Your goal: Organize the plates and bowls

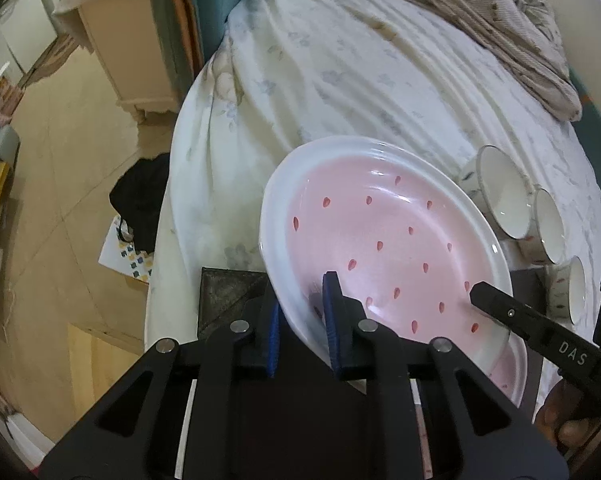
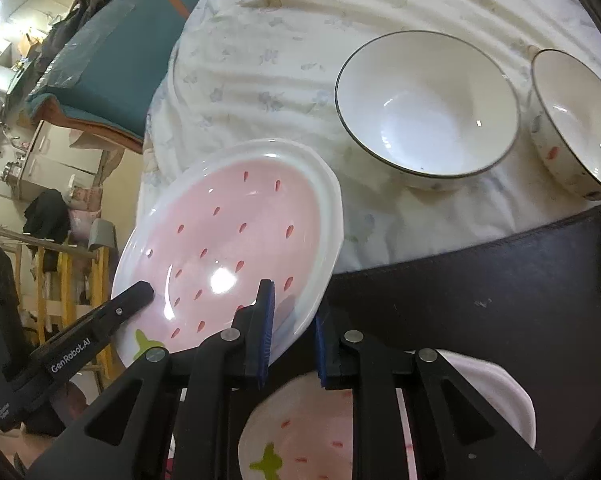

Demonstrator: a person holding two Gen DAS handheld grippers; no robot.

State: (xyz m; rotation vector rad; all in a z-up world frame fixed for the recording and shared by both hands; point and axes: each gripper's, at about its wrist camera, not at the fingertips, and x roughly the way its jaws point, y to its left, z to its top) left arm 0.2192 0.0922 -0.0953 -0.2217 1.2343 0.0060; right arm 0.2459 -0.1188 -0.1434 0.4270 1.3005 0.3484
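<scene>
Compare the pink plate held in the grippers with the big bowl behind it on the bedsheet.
The pink plate is shallow, with a pink centre, red seed marks and a white rim; the big bowl is deep, plain white inside, with a thin dark rim line. The plate is tilted and gripped at opposite edges by the left gripper and right gripper; the bowl sits upright and untouched on the sheet. Both look glossy and empty.

A lived-in home, likely a bedroom: a bed (image 1: 340, 80) under a flowered sheet (image 2: 280, 60), a crumpled blanket (image 1: 500, 20), a pale cabinet (image 1: 120, 40), clothes on the tiled floor (image 1: 60, 160).
</scene>
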